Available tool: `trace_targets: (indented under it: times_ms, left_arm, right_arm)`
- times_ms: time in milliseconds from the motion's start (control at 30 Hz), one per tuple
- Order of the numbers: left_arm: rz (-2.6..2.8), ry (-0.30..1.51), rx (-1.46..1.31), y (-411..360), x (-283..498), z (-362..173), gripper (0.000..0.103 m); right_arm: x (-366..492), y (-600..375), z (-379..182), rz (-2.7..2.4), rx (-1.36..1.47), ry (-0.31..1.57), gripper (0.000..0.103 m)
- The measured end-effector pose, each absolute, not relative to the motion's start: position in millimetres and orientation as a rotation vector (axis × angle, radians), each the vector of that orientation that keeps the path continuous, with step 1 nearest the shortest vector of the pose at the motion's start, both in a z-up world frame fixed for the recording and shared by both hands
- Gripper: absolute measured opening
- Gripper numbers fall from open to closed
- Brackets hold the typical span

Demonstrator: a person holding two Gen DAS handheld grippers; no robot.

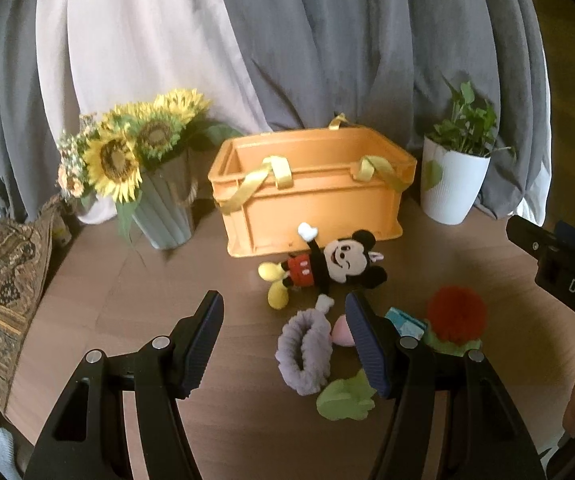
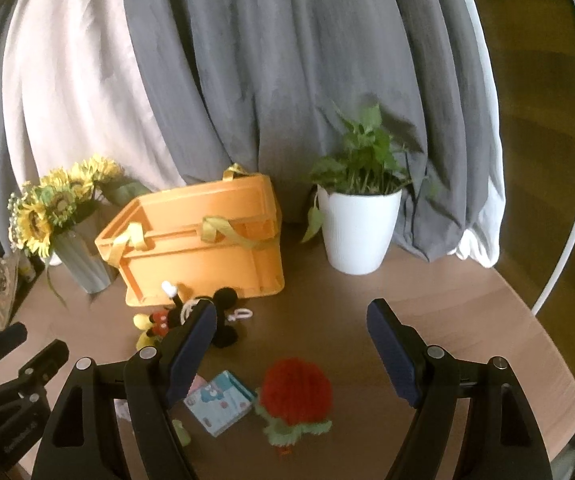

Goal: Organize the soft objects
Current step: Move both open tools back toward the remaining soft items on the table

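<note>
While both grippers [image 1: 283,344] [image 2: 291,348] gape, toys lie w/ crate [image 1: 319,216].

Left tongs [image 1: 283,344] jaws wide apart, nothing held; right tongs [image 2: 293,350] likewise, both hovering low.

The scene is viewed from low over the near edge of the round table [image 1: 127,280], both cameras being aimed toward its far edge and the curtain [image 1: 327,60]. The left view is set nearer the orange crate [image 1: 311,196]; the right view is placed further right. The crate, the Mickey plush [image 2: 167,320] and the red knitted toy [image 2: 295,392] are shared.
</note>
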State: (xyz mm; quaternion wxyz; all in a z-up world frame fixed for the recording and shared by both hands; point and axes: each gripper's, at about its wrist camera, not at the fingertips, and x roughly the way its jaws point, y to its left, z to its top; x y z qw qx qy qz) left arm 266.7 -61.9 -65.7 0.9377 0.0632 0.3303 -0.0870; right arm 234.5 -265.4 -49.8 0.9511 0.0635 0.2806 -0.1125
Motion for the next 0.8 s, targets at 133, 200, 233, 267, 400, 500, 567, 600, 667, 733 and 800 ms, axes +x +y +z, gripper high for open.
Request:
trace_targets:
  times_ms: [133,200,233,267,400,500,567,600,667,733,800]
  left_arm:
    - [-0.178,0.715,0.124,-62.4,270.4,-77.9,0.063]
    - [-0.178,0.731,0.126,-63.4,271.5,-84.3,0.062]
    - [-0.179,0.738,0.126,-63.8,272.0,-87.0,0.062]
    - [-0.180,0.751,0.125,-64.0,273.2,-91.3,0.062]
    - [-0.183,0.788,0.125,-65.2,277.6,-104.6,0.062]
    - [-0.185,0.813,0.128,-65.8,280.9,-113.8,0.062]
    - [-0.186,0.829,0.127,-66.0,283.5,-119.7,0.062]
    - [-0.185,0.837,0.127,-66.1,284.8,-123.1,0.062]
    - [-0.185,0.851,0.128,-66.5,287.7,-128.7,0.062]
    - [-0.185,0.864,0.130,-66.5,290.6,-134.2,0.062]
    - [-0.185,0.876,0.127,-66.3,293.4,-139.6,0.062]
  right_arm:
    - [238.1,-267.6,-63.9,-0.218,0.144,0.612,0.079]
    - [240.7,-268.3,-72.1,-0.216,0.149,0.636,0.079]
    - [241.5,-268.4,-75.0,-0.216,0.150,0.644,0.079]
    - [242.9,-268.7,-79.1,-0.217,0.151,0.656,0.079]
    - [247.0,-272.2,-94.2,-0.219,0.164,0.700,0.079]
    - [250.5,-273.5,-103.6,-0.221,0.172,0.727,0.079]
    - [252.9,-274.4,-110.1,-0.223,0.176,0.743,0.079]
    - [254.1,-275.0,-113.3,-0.223,0.180,0.753,0.079]
    - [256.3,-275.3,-118.4,-0.226,0.184,0.763,0.079]
    - [259.0,-275.7,-123.9,-0.232,0.183,0.776,0.078]
    - [261.2,-276.2,-128.9,-0.236,0.186,0.786,0.078]
